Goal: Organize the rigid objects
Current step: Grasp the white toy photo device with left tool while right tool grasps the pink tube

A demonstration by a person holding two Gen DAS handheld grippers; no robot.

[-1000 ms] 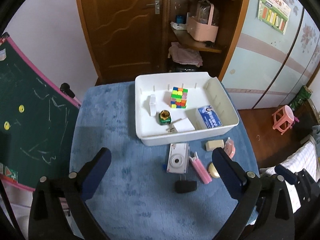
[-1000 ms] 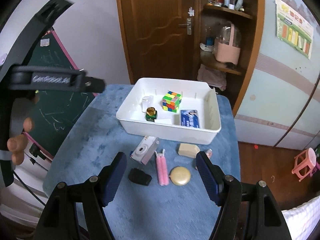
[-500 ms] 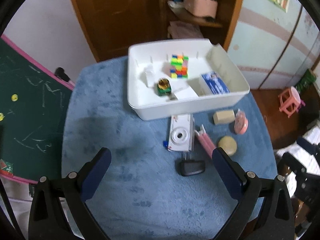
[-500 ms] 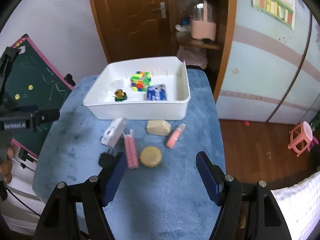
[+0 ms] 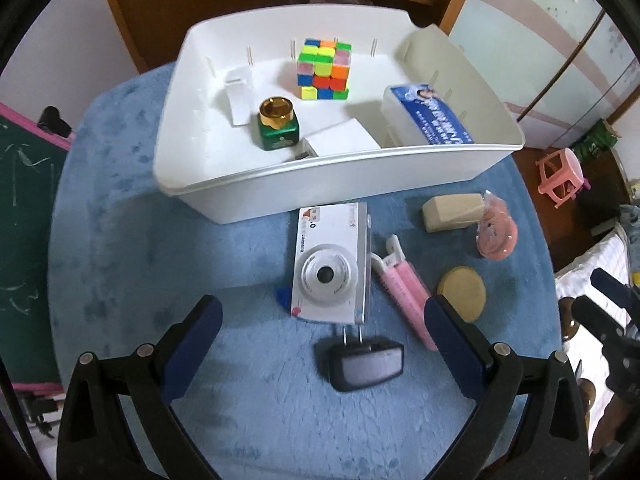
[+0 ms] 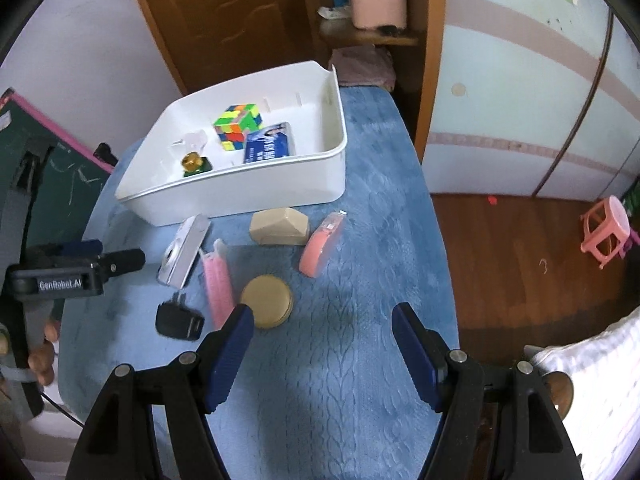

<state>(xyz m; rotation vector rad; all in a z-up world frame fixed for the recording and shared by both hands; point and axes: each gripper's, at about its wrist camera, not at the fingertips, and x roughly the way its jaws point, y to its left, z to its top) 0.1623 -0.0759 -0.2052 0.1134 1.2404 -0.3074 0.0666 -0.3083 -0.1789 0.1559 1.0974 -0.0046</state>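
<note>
A white bin (image 5: 320, 184) (image 6: 248, 196) on the blue cloth holds a colour cube (image 5: 324, 68), a green jar with gold lid (image 5: 277, 124), a blue-labelled box (image 5: 428, 120) and white pieces. In front of it lie a white camera (image 5: 328, 268) (image 6: 184, 248), a black plug adapter (image 5: 364, 364) (image 6: 178, 320), a pink clip (image 5: 404, 292) (image 6: 218, 280), a tan round disc (image 5: 462, 292) (image 6: 266, 300), a beige block (image 5: 452, 212) (image 6: 280, 226) and a pink case (image 5: 496, 228) (image 6: 322, 244). My left gripper (image 5: 320, 344) is open above the adapter and camera. My right gripper (image 6: 322, 340) is open, right of the disc.
The blue-covered table (image 6: 352, 360) ends at the right over a wooden floor with a pink stool (image 6: 604, 232). A chalkboard (image 5: 24, 200) stands left. A brown door and shelf stand behind the bin. The left gripper's body (image 6: 60, 276) shows in the right wrist view.
Both grippers have moved lower and closer to the table. The left now hovers over the adapter and camera; the right has come nearer the disc. No object has moved.
</note>
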